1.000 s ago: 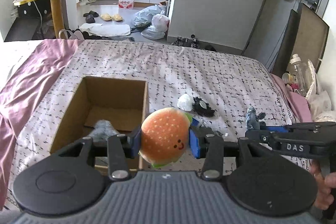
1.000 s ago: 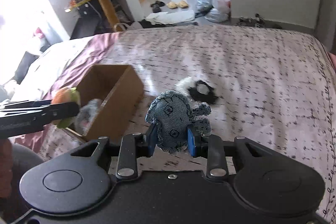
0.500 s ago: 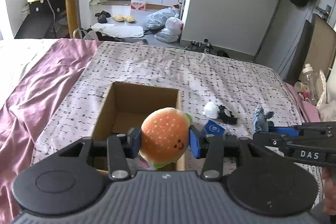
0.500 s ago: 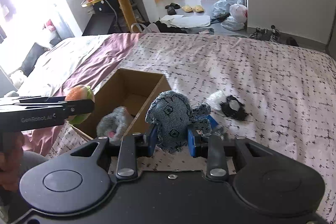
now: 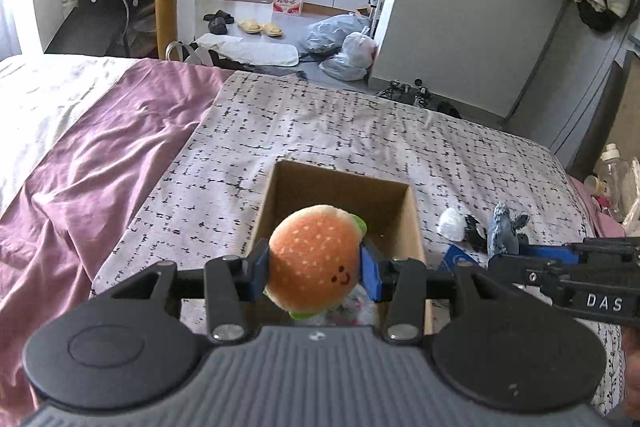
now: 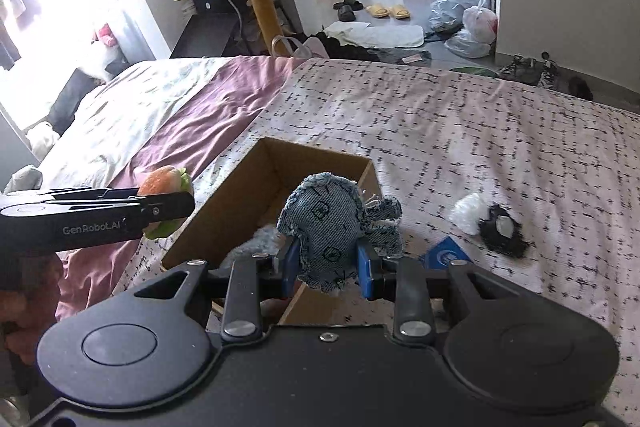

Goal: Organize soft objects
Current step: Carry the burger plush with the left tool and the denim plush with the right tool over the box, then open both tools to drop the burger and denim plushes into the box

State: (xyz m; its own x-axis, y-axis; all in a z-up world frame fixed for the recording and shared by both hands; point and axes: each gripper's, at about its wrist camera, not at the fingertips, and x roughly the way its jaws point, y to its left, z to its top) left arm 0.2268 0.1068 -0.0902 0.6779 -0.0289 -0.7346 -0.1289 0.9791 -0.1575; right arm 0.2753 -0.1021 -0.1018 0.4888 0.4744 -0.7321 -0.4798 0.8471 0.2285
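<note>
Gripping a burger plush (image 5: 316, 261) between its blue pads, the left gripper (image 5: 316, 267) hangs above the near end of an open cardboard box (image 5: 280, 187). Alongside, the right gripper (image 6: 330, 261) clamps a denim plush (image 6: 328, 223) over the same box's near corner. Farther along the patterned bedspread (image 6: 480, 131) lie a blue card (image 6: 444, 253) and a black-and-white plush (image 6: 488, 221); a purple sheet (image 5: 100, 147) covers the bed's left side.

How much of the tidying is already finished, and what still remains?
Done: a grey fluffy toy already lies inside the cardboard box. In hand: the left gripper is shut on the burger toy and the right gripper on the denim toy, both near the box. Left: dropping these two in, then the black-and-white toy on the bed.
</note>
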